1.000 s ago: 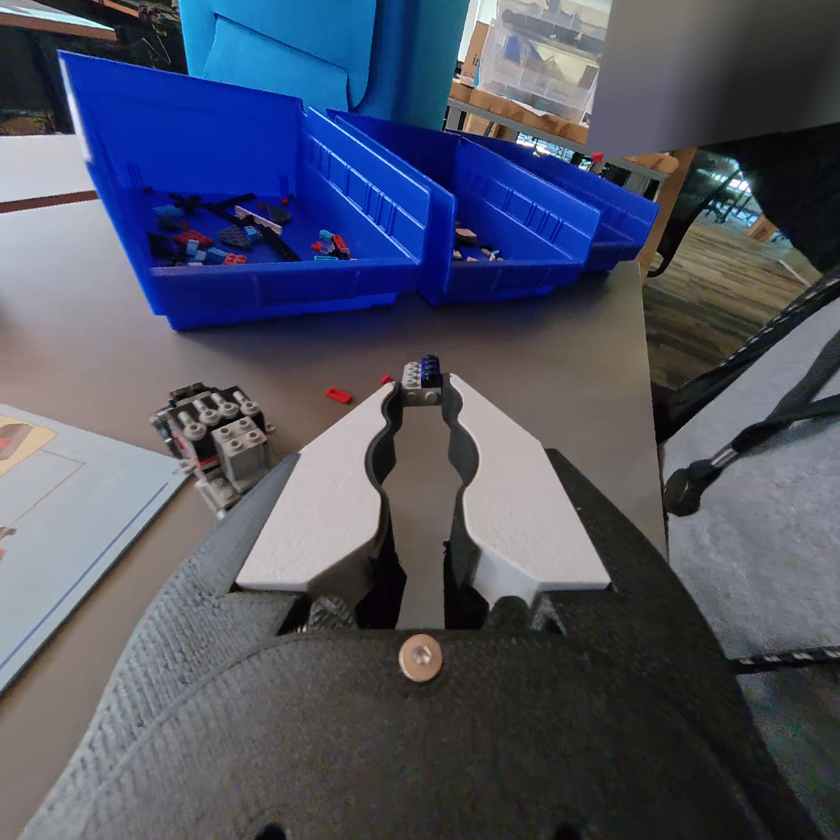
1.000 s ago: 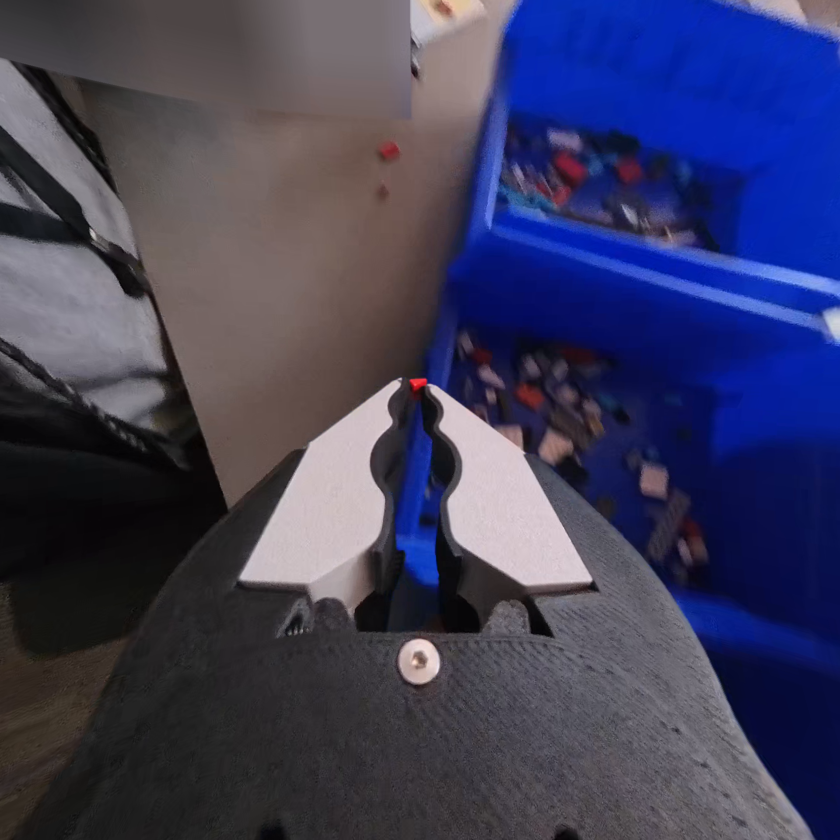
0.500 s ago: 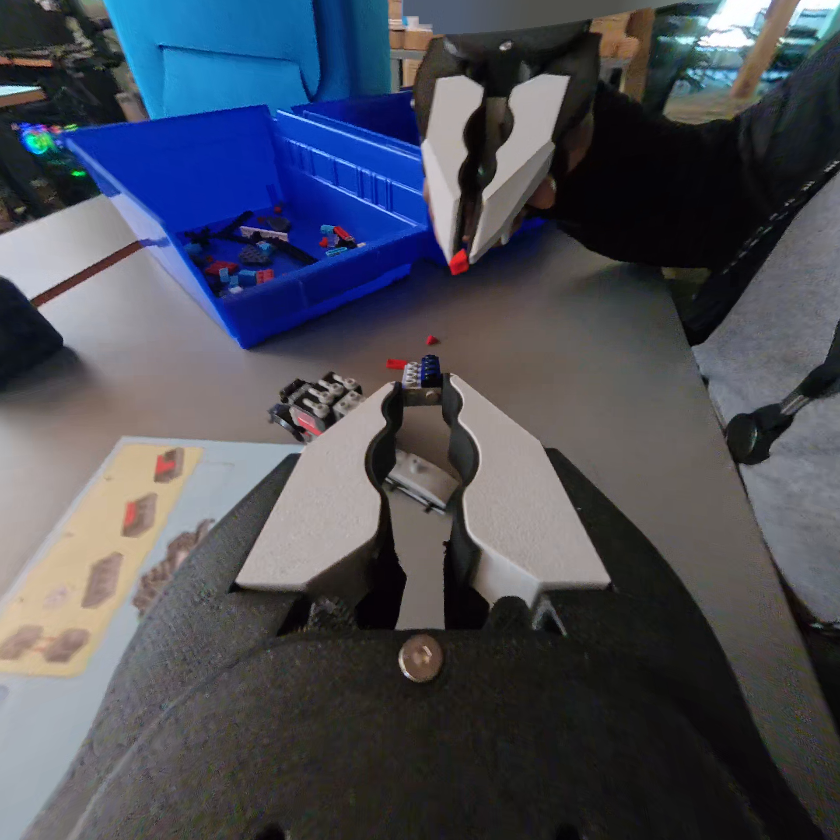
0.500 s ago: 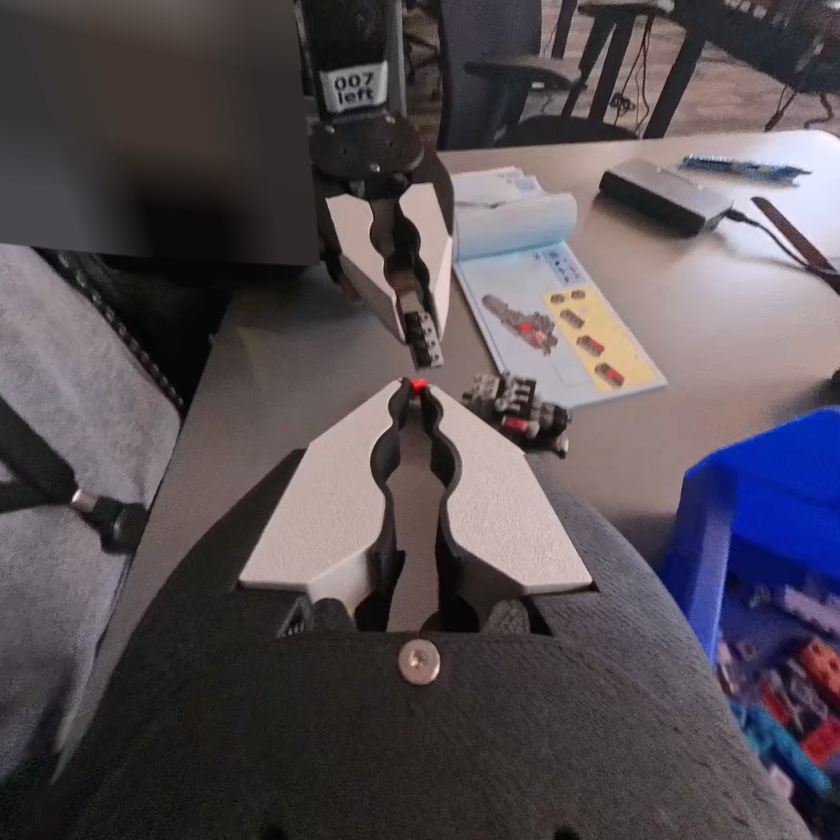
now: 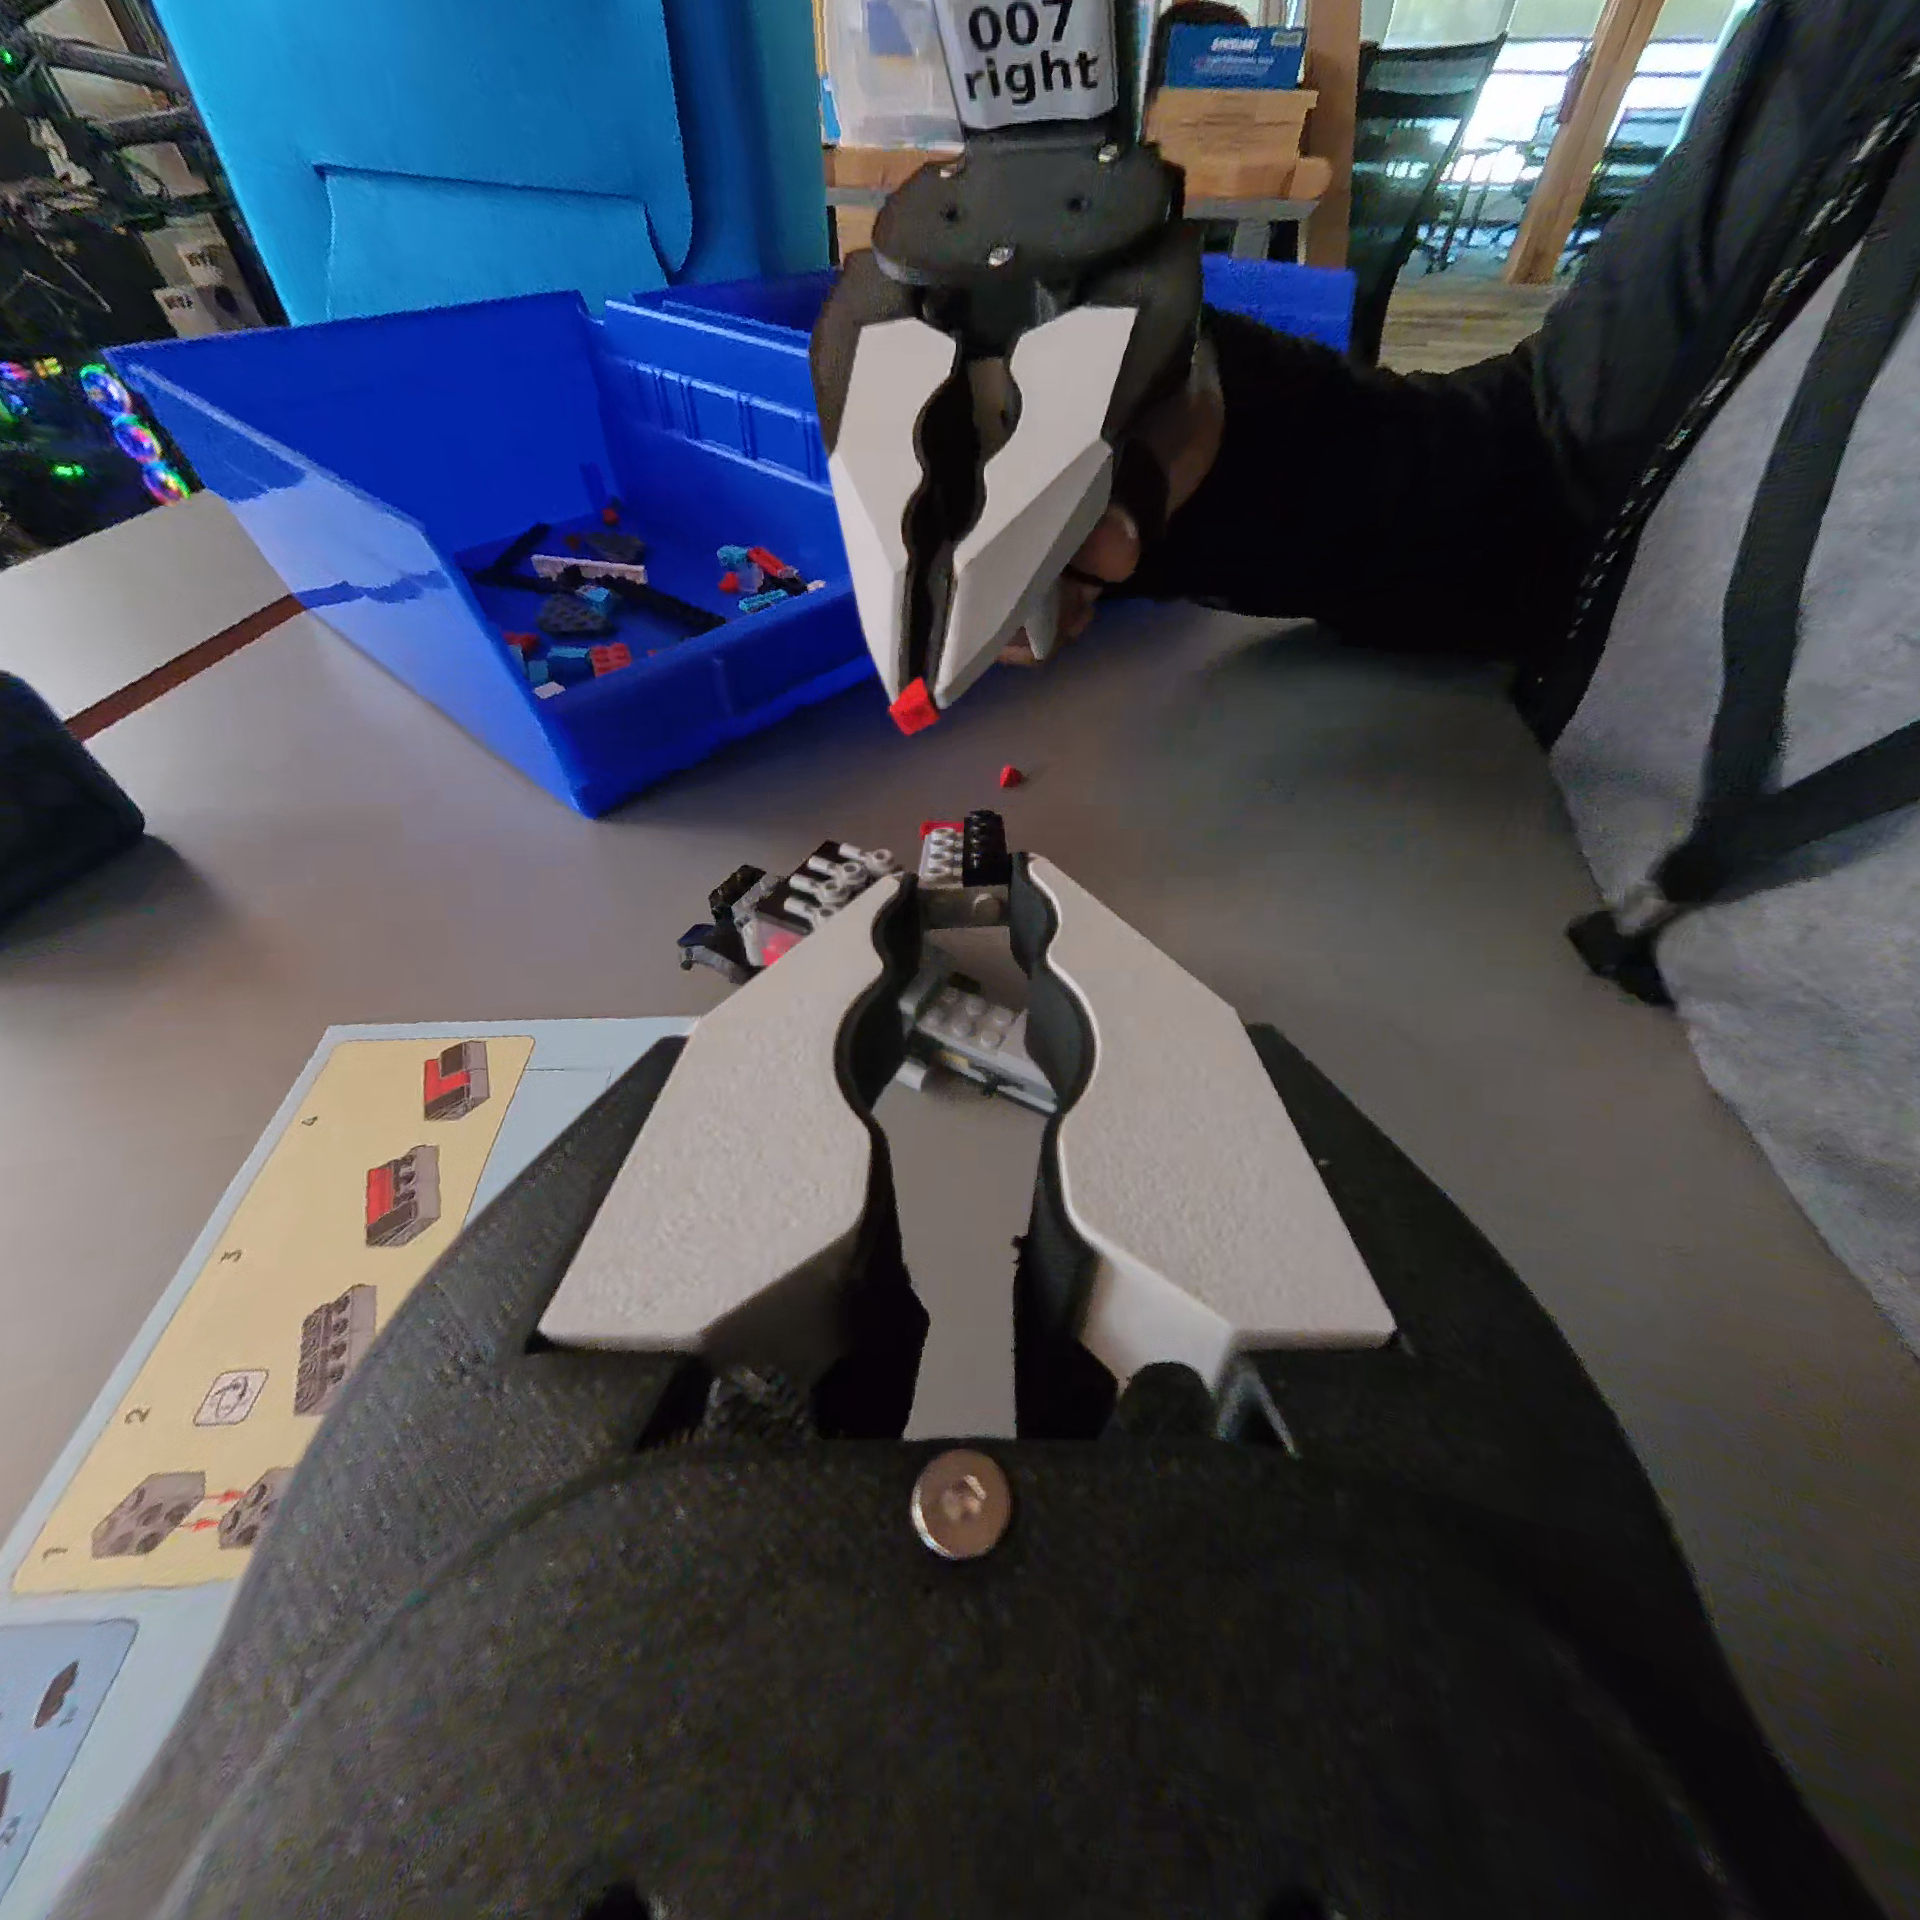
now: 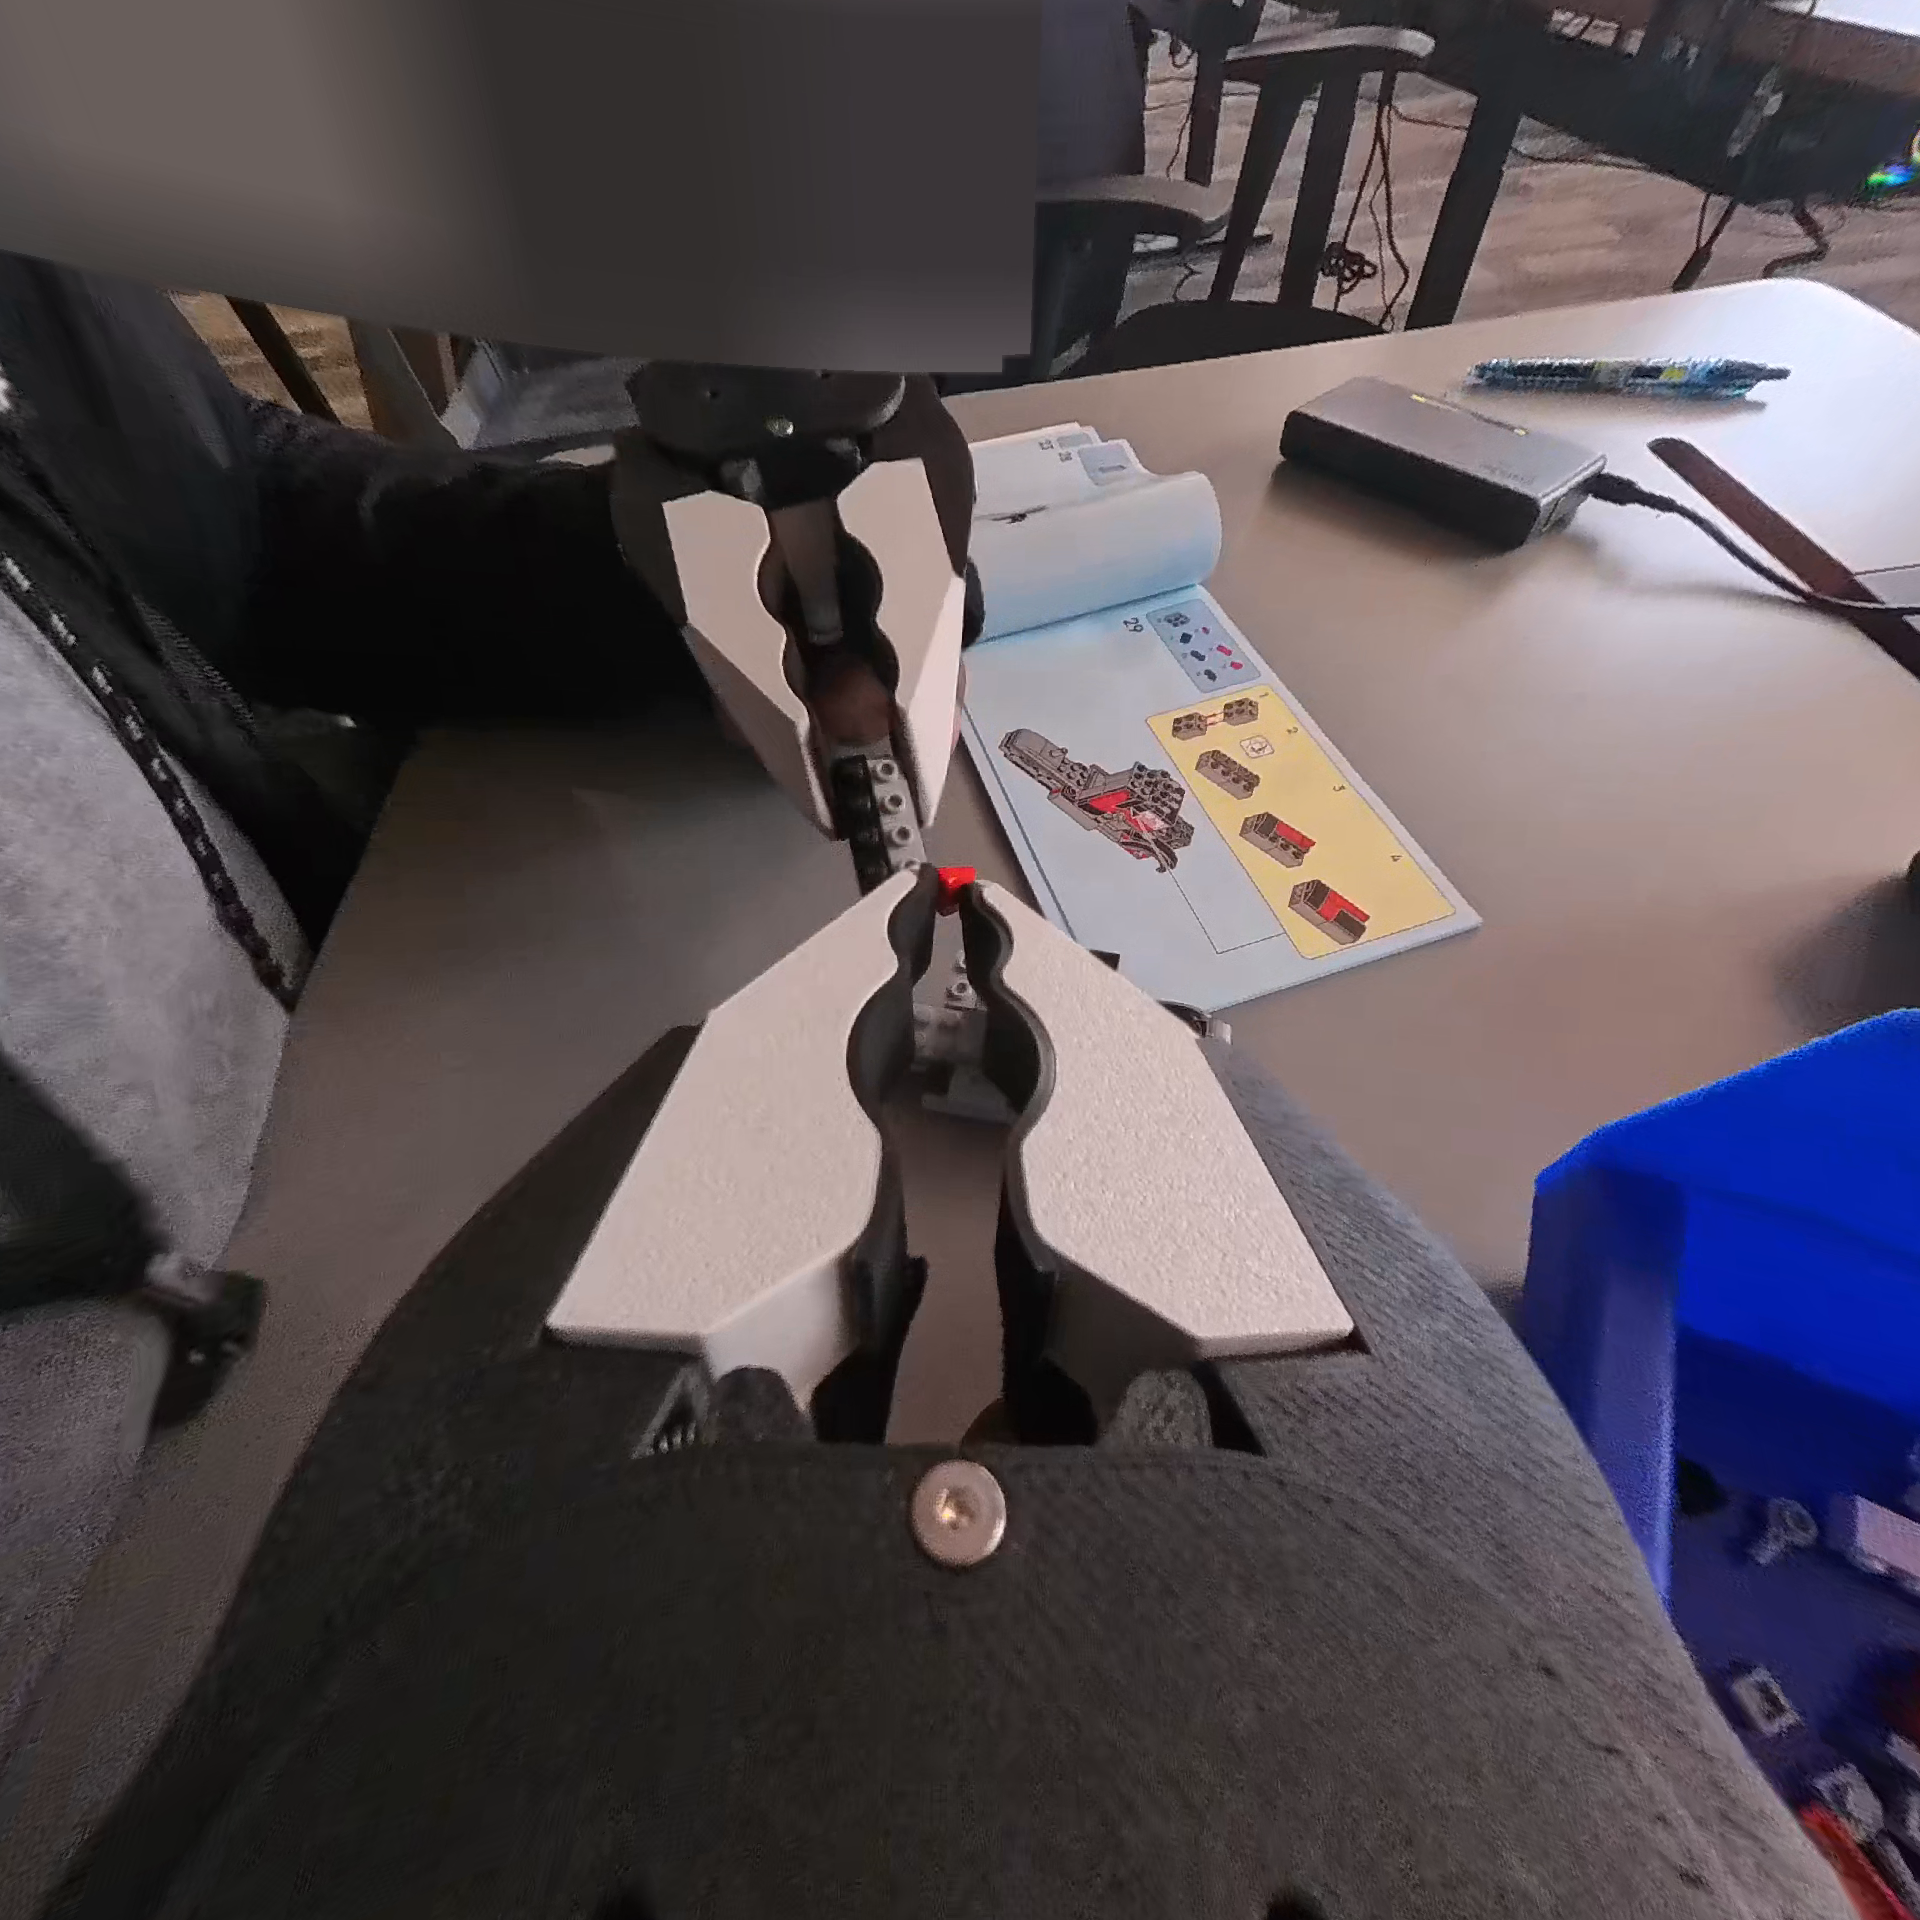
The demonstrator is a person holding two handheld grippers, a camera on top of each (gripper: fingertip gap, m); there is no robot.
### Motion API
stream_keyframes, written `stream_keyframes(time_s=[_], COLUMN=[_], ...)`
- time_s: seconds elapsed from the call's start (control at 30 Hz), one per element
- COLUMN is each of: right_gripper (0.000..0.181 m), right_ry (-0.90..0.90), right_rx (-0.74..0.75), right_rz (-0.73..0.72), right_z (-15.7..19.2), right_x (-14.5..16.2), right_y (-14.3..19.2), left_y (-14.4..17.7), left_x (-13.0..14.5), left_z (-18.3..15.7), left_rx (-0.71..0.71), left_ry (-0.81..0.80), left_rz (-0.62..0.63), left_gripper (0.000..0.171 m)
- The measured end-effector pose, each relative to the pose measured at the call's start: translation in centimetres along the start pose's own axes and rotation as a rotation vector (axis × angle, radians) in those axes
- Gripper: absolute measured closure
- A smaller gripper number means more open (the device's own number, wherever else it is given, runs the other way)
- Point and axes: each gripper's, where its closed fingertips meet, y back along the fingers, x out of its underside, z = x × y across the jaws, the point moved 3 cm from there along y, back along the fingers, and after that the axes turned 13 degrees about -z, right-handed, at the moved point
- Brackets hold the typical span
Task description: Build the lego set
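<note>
My left gripper (image 5: 964,891) is shut on a small grey and black brick block (image 5: 966,868) and holds it above the table. In the right wrist view the left gripper (image 6: 878,821) and its block (image 6: 883,816) face me. My right gripper (image 6: 943,891) is shut on a small red piece (image 6: 954,889), right in front of that block. In the left wrist view the right gripper (image 5: 920,698) points down with the red piece (image 5: 914,713) at its tips. A partly built grey, black and red model (image 5: 790,904) lies on the table under my left gripper.
An open instruction booklet (image 6: 1195,790) lies on the grey table (image 5: 1299,831). Blue bins (image 5: 499,499) with loose bricks stand at the far side, and one (image 6: 1745,1247) is beside my right gripper. A tiny red piece (image 5: 1010,775) lies loose. A grey box (image 6: 1439,457) with a cable sits farther off. My two grippers' fingertips are within a few centimetres of each other.
My right gripper swung from over the bins to face the left gripper and has closed in on its block. The left view tilted down toward the model and booklet.
</note>
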Motion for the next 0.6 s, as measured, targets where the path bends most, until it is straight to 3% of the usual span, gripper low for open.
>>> stream_keyframes(time_s=[0.6], right_gripper=[0.176], right_ry=[-0.019], right_rx=[0.006], right_rz=[-0.020], right_z=[0.9], right_x=[0.9], right_y=[-0.1], left_y=[-0.1], left_x=[1.0], left_z=[-0.6], left_rx=[0.012], left_ry=[-0.024], left_rz=[0.082], left_gripper=[0.155])
